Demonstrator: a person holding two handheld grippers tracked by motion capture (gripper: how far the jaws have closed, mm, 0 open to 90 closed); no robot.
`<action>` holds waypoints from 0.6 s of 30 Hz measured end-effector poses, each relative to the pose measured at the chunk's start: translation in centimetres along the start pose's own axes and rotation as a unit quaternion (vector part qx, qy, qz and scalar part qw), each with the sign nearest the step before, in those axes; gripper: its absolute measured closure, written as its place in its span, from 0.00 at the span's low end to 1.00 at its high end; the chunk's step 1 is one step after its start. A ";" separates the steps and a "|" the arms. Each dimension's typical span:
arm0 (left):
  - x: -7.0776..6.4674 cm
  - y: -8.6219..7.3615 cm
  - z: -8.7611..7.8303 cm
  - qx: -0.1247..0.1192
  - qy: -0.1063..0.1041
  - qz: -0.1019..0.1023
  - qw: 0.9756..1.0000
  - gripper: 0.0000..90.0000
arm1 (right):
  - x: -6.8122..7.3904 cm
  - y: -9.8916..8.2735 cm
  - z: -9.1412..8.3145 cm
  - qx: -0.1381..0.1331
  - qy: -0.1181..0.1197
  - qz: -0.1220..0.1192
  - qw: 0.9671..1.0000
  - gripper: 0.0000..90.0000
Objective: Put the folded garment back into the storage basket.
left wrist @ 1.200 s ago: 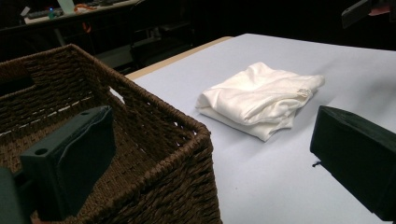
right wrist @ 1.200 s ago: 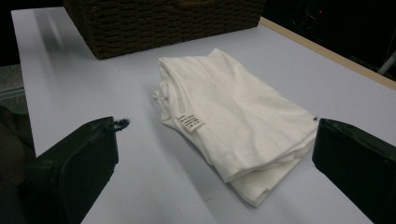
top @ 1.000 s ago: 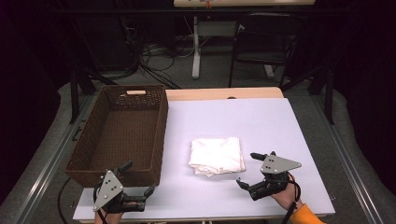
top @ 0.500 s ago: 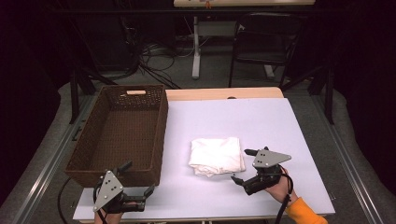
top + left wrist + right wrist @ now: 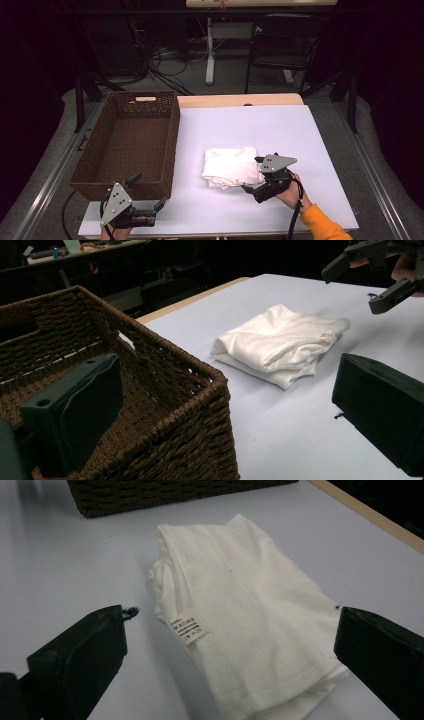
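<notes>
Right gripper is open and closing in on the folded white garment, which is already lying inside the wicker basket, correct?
Not quite. The folded white garment lies on the white table, beside the wicker basket, not inside it; the high view shows this, with nothing in the part of the basket it shows. The rest holds: the right gripper is open at the garment's edge, jaws either side of it in the right gripper view.
</notes>
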State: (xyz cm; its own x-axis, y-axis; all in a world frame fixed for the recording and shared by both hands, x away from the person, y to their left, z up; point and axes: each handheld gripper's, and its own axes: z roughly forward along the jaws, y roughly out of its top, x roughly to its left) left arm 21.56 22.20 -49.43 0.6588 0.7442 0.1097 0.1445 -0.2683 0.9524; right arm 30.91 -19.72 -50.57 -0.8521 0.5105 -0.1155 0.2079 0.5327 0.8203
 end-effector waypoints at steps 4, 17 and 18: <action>0.0 0.0 0.0 -0.001 -0.001 -0.001 1.000 0.00 | -0.4 0.1 0.5 0.010 0.002 -0.001 1.000 0.00; 0.0 0.0 0.0 0.000 -0.003 -0.002 1.000 0.00 | -1.6 0.9 1.2 0.047 0.022 -0.010 0.999 0.00; 0.0 0.0 0.1 -0.001 -0.003 -0.003 1.000 0.00 | -1.7 0.9 1.2 0.050 0.023 -0.012 0.998 0.00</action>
State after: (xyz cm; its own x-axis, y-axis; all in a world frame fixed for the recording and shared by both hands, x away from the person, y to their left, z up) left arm 21.59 22.17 -49.47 0.6626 0.7418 0.1028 0.1471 -0.2636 0.9534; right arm 33.15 -19.25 -50.31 -0.8778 0.4669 -0.1069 0.2321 0.6098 0.7578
